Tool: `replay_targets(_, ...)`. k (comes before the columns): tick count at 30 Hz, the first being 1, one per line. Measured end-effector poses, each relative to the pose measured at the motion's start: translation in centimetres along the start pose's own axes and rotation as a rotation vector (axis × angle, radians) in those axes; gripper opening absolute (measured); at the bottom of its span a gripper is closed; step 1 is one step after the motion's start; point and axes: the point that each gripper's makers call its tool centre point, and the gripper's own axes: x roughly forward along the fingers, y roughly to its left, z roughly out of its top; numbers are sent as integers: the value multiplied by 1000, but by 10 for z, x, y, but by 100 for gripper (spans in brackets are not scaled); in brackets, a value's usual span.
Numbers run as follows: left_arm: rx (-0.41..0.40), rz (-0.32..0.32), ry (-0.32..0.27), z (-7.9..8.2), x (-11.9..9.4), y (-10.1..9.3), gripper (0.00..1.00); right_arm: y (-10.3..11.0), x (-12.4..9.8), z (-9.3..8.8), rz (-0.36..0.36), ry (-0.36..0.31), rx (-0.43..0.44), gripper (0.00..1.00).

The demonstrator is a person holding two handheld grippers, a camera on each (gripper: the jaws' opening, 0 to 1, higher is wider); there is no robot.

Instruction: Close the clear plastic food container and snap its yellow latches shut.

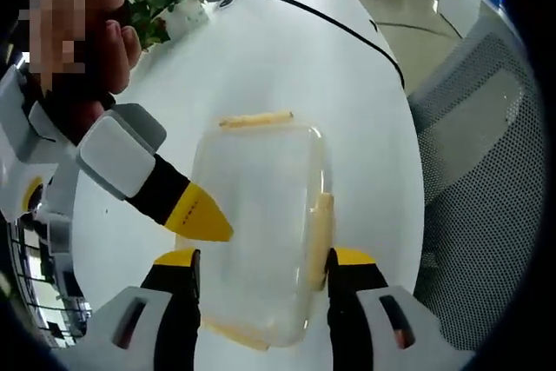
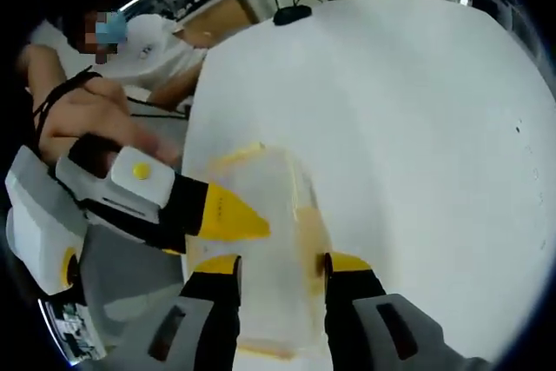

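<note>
Clear food container (image 1: 261, 223) on counter (image 1: 287, 67), long axis along left gripper (image 1: 261, 267), spread astride it. Right gripper (image 2: 271, 268) likewise spread, straddling opposite end. Yellow latch (image 1: 318, 236) just inside left gripper's right jaw, nearest.

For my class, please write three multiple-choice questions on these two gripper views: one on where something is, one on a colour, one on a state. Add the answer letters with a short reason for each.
1. Where does the clear container rest?
A. on the white table
B. on the mesh chair
C. on the floor

2. What colour are the container's latches?
A. red
B. yellow
C. blue

3. How do the jaws of the left gripper stand?
A. shut tight together
B. apart, with the container between them
C. gripping a cable

Answers: 1 A, the white tabletop lies all around the container. 2 B, the strips on its edges are pale yellow. 3 B, one yellow tip shows at each side of the container.
</note>
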Motion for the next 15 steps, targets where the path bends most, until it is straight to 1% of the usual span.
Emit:
replay_targets(2, 3, 2, -10, 0, 0, 1, 58, -1, 0, 0, 6, -5, 7, 35)
replay_targets(5, 5, 6, -26, 0, 1, 1, 58, -2, -1, 0, 15, -15, 48, 33)
replay_targets(7, 4, 7, -30, 1, 1, 2, 57, -3, -1, 0, 21, -21, 49, 32)
replay_targets(13, 11, 9, -24, 1, 2, 2, 56, -1, 1, 1, 39, 2, 74, 31)
replay_targets(14, 95, 11, 4, -4, 1, 4, 56, 11, 2, 5, 144, 11, 66, 31)
replay_targets(15, 52, 10, -12, 0, 1, 2, 56, -1, 5, 9, 103, 28, 65, 31)
